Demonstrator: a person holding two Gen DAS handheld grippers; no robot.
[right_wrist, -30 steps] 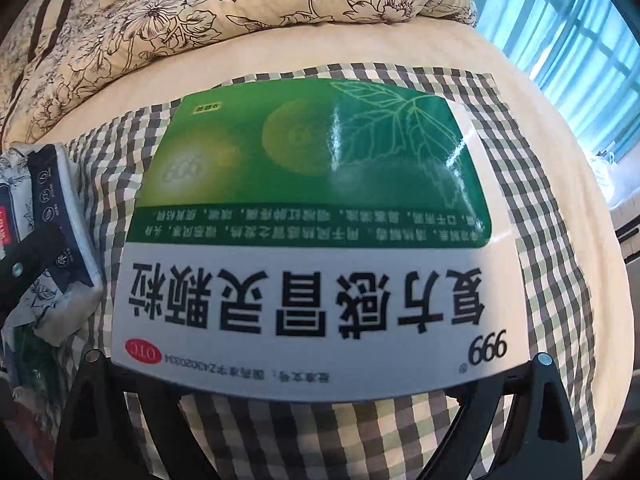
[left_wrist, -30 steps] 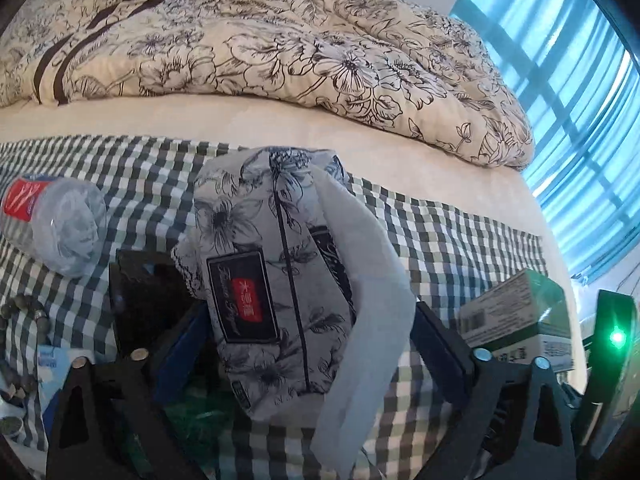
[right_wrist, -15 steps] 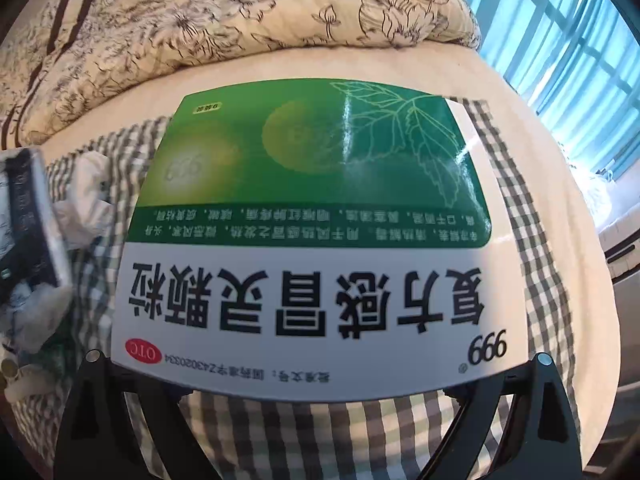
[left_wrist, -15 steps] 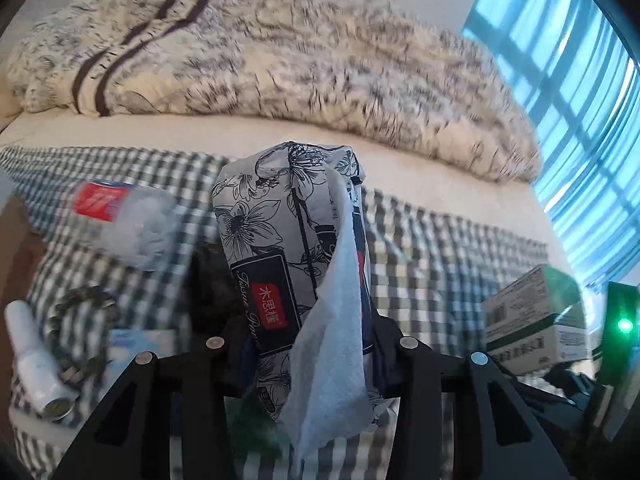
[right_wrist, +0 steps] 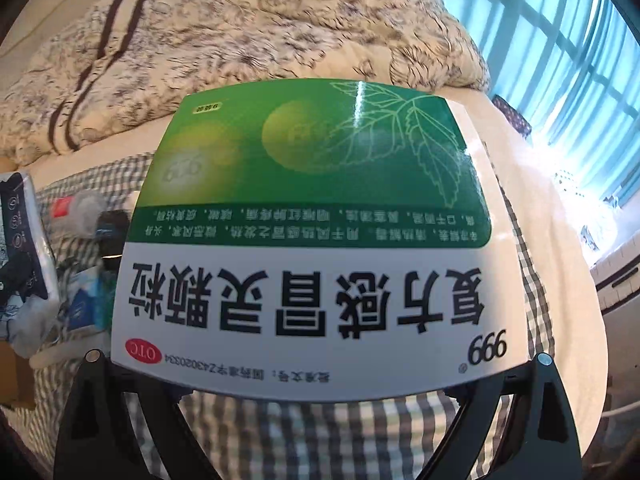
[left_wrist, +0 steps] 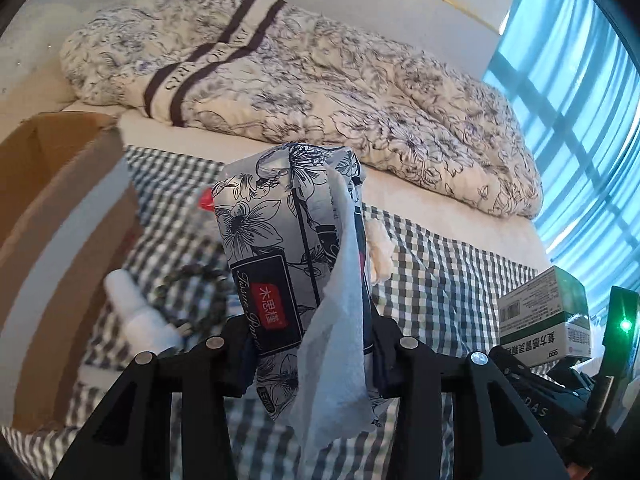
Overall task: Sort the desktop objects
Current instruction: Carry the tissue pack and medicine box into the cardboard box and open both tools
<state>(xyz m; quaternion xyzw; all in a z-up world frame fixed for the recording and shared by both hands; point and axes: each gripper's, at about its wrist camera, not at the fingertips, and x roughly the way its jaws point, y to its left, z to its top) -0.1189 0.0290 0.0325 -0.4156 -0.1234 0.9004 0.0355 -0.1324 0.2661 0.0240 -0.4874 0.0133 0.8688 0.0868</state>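
Left gripper (left_wrist: 308,354) jaws clamped on the tissue pack (left_wrist: 288,264), held above the checked cloth (left_wrist: 440,280) on the bed: soft, light, squashes; 1 loose sheet dangles, so grip mid-body. Right gripper (right_wrist: 316,364) jaws grip the medicine box (right_wrist: 308,248): stiff, light, glossy; hold flat sides.

Grey floral tissue pack (left_wrist: 280,272), red label. Green-and-white medicine box (right_wrist: 308,240), black lettering. Grey-white checked cloth (left_wrist: 440,280). Cream floral quilt (left_wrist: 320,80), dark stripes. Brown cardboard box (left_wrist: 44,208). Possibly greenish bead bracelet (left_wrist: 192,292).
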